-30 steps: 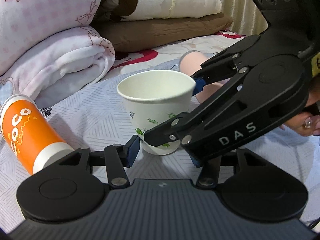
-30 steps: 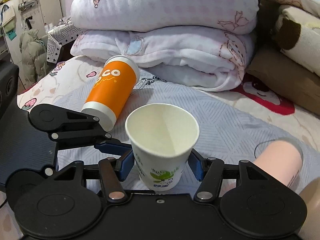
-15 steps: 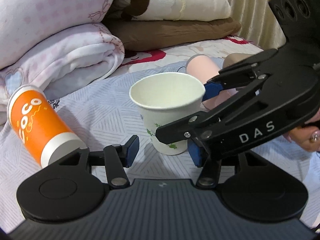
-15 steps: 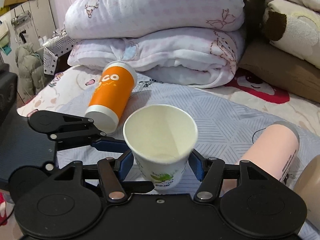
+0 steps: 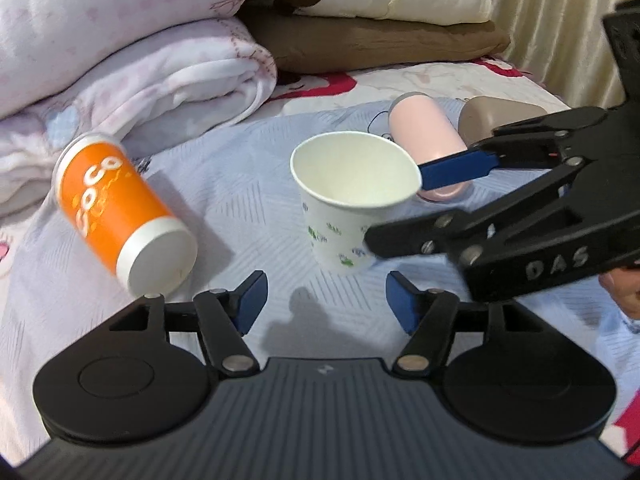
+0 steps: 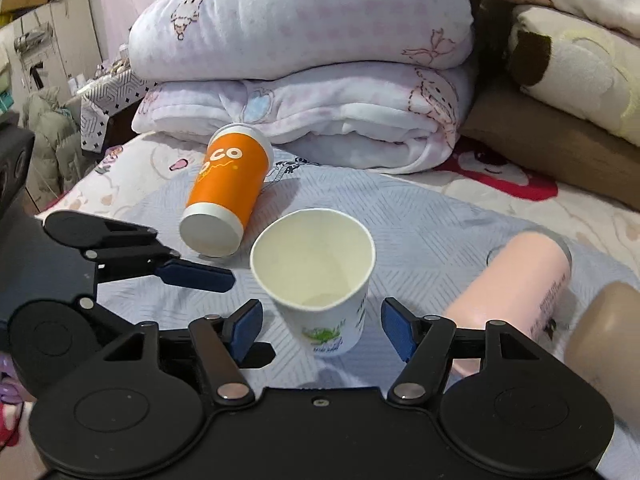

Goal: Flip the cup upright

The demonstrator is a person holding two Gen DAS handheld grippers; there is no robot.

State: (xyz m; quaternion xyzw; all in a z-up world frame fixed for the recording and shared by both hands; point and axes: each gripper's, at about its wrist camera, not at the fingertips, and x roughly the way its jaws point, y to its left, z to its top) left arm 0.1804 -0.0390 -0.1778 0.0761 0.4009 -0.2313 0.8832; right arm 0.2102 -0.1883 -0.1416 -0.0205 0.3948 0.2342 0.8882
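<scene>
A white paper cup with green leaf prints (image 5: 344, 208) stands upright on the grey-blue patterned bedspread, mouth up; it also shows in the right wrist view (image 6: 320, 284). My right gripper (image 6: 320, 328) is open, its blue pads apart from the cup's sides, the cup just ahead between them. My left gripper (image 5: 326, 304) is open and empty, just short of the cup. An orange "CoCo" cup (image 5: 116, 216) lies on its side to the left, and shows in the right wrist view (image 6: 226, 196) too.
A pink cup (image 6: 516, 296) and a beige cup (image 6: 604, 332) lie on their sides to the right. Folded quilts (image 6: 304, 80) and a brown pillow (image 5: 368, 44) are stacked behind. The other gripper (image 5: 520, 220) crosses the left wrist view at right.
My right gripper has opened and let go of the white cup, which now stands on the bed. Both grippers have drawn back from it.
</scene>
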